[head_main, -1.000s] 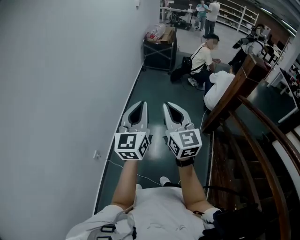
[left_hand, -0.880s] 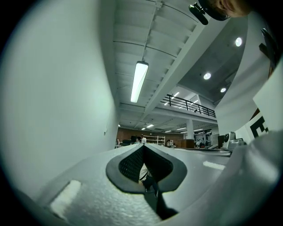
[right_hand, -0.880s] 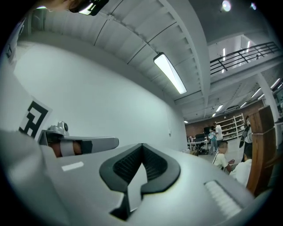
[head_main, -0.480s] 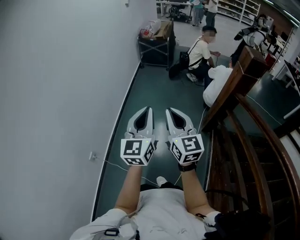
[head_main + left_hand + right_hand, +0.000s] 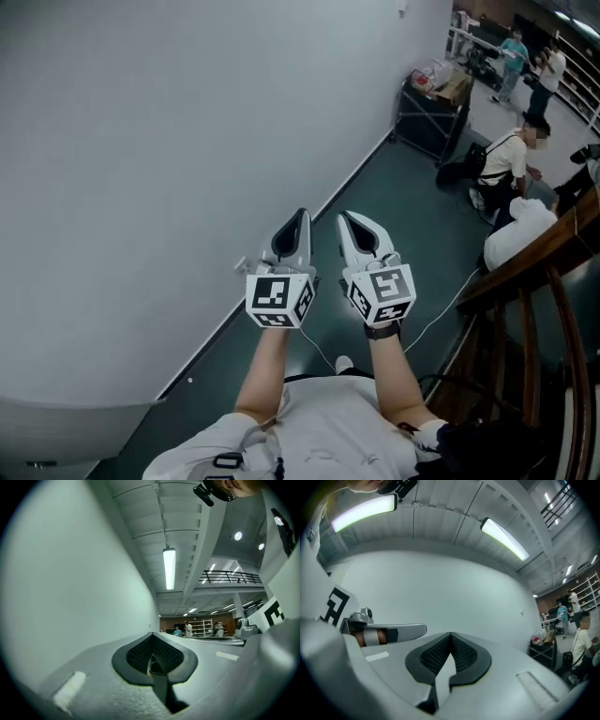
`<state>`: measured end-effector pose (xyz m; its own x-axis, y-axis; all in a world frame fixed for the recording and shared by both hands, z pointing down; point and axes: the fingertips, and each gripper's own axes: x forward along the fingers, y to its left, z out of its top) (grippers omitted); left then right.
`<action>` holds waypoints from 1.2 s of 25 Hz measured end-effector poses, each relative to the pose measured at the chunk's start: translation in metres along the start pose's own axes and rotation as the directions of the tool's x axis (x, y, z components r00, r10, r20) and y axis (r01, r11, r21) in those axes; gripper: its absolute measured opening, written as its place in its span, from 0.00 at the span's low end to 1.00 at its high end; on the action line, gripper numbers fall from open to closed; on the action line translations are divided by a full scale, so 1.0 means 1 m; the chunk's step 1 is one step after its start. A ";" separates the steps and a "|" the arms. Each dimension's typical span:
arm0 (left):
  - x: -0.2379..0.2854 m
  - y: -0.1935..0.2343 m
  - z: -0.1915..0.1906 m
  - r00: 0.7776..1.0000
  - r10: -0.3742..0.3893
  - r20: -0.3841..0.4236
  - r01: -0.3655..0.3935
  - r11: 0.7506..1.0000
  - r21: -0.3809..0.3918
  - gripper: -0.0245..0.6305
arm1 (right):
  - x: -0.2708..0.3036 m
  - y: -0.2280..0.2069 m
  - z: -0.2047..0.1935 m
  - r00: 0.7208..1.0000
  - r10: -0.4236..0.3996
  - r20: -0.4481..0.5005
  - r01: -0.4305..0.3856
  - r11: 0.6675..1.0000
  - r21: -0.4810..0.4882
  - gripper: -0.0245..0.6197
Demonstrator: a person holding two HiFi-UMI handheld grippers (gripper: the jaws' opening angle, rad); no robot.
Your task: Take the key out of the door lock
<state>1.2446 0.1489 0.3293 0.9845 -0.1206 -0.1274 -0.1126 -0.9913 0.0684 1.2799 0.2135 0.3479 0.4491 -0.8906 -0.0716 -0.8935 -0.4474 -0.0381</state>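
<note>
No door, lock or key shows in any view, so the task looks unstarted. The left claw [image 5: 298, 217] and right claw [image 5: 347, 219] are both closed and empty, side by side, with a bare wall [image 5: 141, 141] on the left. Everything is still left to do.

A plain white wall [image 5: 141, 141] fills the left of the head view and meets a dark green floor [image 5: 375, 197] along a curving skirting line. A thin white cable [image 5: 441, 314] trails across that floor. At the far end a black trolley [image 5: 429, 117] stands against the wall, loaded with what may be bags and a box. Near it a person [image 5: 511, 159] crouches beside a large white bundle [image 5: 520, 234]. A dark wooden banister [image 5: 539, 258] runs down the right side. A long ceiling lamp [image 5: 169, 567] glows overhead.
</note>
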 end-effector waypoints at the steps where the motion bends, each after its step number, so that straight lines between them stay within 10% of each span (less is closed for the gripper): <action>1: -0.018 0.026 0.004 0.999 0.052 0.008 -0.052 0.999 0.005 0.04 | 0.015 0.026 -0.002 0.999 0.049 0.000 -0.049 0.999 0.001 0.05; 10: -0.226 0.234 0.035 0.902 0.431 0.044 -0.432 0.901 0.046 0.04 | 0.100 0.298 -0.026 0.915 0.403 -0.016 -0.403 0.915 0.035 0.05; 19: -0.448 0.393 0.055 0.685 0.724 0.080 -0.729 0.683 0.057 0.04 | 0.135 0.576 -0.059 0.698 0.715 -0.044 -0.712 0.699 0.063 0.05; 25: -0.579 0.432 0.072 0.449 0.885 0.123 -0.893 0.448 0.032 0.04 | 0.119 0.718 -0.058 0.454 0.891 -0.029 -0.887 0.454 0.082 0.05; 30: -0.685 0.446 0.080 0.195 0.970 0.148 -0.981 0.191 0.041 0.04 | 0.087 0.825 -0.066 0.198 0.980 0.008 -0.974 0.196 0.117 0.05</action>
<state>0.5093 -0.2146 0.3675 0.0632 -0.9925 -0.1049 -0.9925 -0.0735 0.0978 0.5816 -0.2389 0.3755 -0.7869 -0.6141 -0.0597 -0.6117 0.7892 -0.0545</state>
